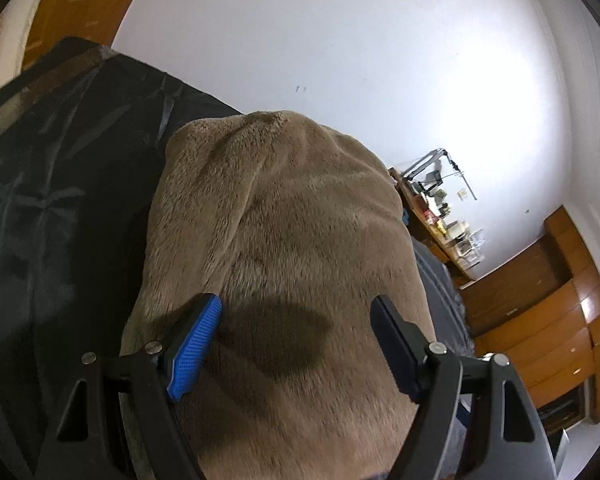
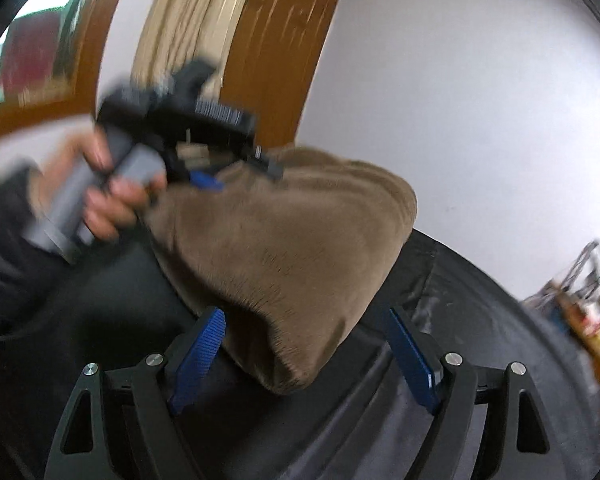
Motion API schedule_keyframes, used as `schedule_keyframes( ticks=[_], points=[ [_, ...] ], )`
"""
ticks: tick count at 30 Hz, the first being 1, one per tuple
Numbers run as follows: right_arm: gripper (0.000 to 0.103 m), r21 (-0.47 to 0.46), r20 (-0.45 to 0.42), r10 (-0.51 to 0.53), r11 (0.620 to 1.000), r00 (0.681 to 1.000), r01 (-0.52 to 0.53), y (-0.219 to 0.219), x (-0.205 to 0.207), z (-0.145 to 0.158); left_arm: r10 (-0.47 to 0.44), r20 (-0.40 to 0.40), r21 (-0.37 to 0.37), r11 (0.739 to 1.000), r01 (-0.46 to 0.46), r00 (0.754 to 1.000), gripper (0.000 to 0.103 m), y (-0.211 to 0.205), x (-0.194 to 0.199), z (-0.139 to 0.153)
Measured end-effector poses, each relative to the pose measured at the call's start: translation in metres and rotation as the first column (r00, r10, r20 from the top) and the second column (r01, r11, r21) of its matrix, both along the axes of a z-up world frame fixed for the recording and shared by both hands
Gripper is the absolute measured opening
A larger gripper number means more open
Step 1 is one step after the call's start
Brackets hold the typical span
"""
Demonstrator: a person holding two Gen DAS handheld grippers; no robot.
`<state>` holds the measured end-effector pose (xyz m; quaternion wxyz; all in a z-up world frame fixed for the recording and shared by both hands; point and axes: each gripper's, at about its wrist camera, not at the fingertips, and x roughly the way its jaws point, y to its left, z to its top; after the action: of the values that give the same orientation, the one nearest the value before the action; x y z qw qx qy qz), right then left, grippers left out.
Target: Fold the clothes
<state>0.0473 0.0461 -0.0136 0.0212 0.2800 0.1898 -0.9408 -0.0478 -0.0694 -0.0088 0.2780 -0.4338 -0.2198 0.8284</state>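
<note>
A folded brown garment (image 1: 284, 264) lies on black cloth (image 1: 60, 200); the left tool (image 1: 296, 320) gapes wide above the garment, the right tool (image 2: 304, 332) wide beside it.

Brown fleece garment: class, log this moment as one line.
item: brown fleece garment on dark cover | left gripper: jaws open above it | right gripper: jaws open

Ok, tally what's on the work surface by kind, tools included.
Brown fleece garment: 1
Black cover: 1
Tools: 2 (left tool, right tool), both open, gripping nothing
Total: 4
</note>
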Motion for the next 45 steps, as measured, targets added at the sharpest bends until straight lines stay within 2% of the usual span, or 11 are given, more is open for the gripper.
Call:
schedule_keyframes(
  ticks=[4, 9, 13, 16, 20, 23, 27, 32, 35, 41, 45],
  points=[
    [0.084, 0.058, 0.03, -0.132, 0.99, 0.991, 0.13, 0.009, -0.02, -0.016, 0.028, -0.057, -0.075, 0.997, -0.032, 0.998, 0.08, 0.003, 0.018, -0.004],
    [0.084, -0.051, -0.01, -0.285, 0.957, 0.958, 0.285, 0.048, -0.021, -0.01, 0.03, -0.113, -0.227, 0.972, -0.055, 0.993, 0.08, 0.023, 0.023, -0.008],
    [0.084, -0.159, 0.038, -0.338, 0.927, 0.94, 0.34, 0.079, -0.017, -0.009, 0.005, -0.122, -0.248, 0.968, -0.035, 0.993, 0.08, 0.03, 0.024, -0.011],
    [0.084, -0.184, 0.069, -0.344, 0.918, 0.936, 0.351, 0.081, -0.014, -0.011, 0.005, -0.119, -0.238, 0.971, -0.033, 0.993, 0.08, 0.029, 0.023, -0.011],
    [0.084, -0.173, 0.08, -0.297, 0.936, 0.952, 0.306, 0.074, -0.01, -0.005, 0.008, -0.105, -0.2, 0.979, -0.029, 0.994, 0.08, 0.024, 0.021, -0.01],
    [0.084, -0.244, 0.067, -0.198, 0.947, 0.978, 0.208, 0.075, 0.001, 0.012, 0.013, -0.08, -0.138, 0.99, -0.024, 0.997, 0.081, 0.018, 0.021, -0.006],
    [0.085, -0.371, -0.034, -0.107, 0.924, 0.994, 0.087, 0.078, 0.009, 0.049, 0.021, -0.053, -0.058, 0.998, -0.024, 0.998, 0.081, 0.007, 0.02, -0.002],
    [0.086, -0.351, -0.096, -0.021, 0.936, 0.995, -0.014, 0.057, -0.023, 0.068, 0.027, -0.038, -0.014, 1.0, -0.028, 0.999, 0.081, 0.002, 0.016, -0.001],
    [0.086, -0.303, -0.041, 0.09, 0.948, 0.995, -0.099, 0.033, -0.051, 0.054, 0.028, -0.033, 0.0, 1.0, -0.028, 0.999, 0.081, -0.002, 0.016, -0.004],
    [0.088, -0.187, 0.172, 0.101, 0.98, 0.98, -0.069, 0.011, -0.094, 0.003, 0.006, -0.019, 0.015, 1.0, -0.006, 1.0, 0.081, -0.002, 0.015, -0.008],
    [0.097, -0.085, 0.165, 0.097, 0.993, 0.982, -0.084, 0.0, -0.089, -0.016, 0.0, -0.028, -0.002, 1.0, 0.0, 1.0, 0.081, 0.001, 0.016, -0.008]
  ],
)
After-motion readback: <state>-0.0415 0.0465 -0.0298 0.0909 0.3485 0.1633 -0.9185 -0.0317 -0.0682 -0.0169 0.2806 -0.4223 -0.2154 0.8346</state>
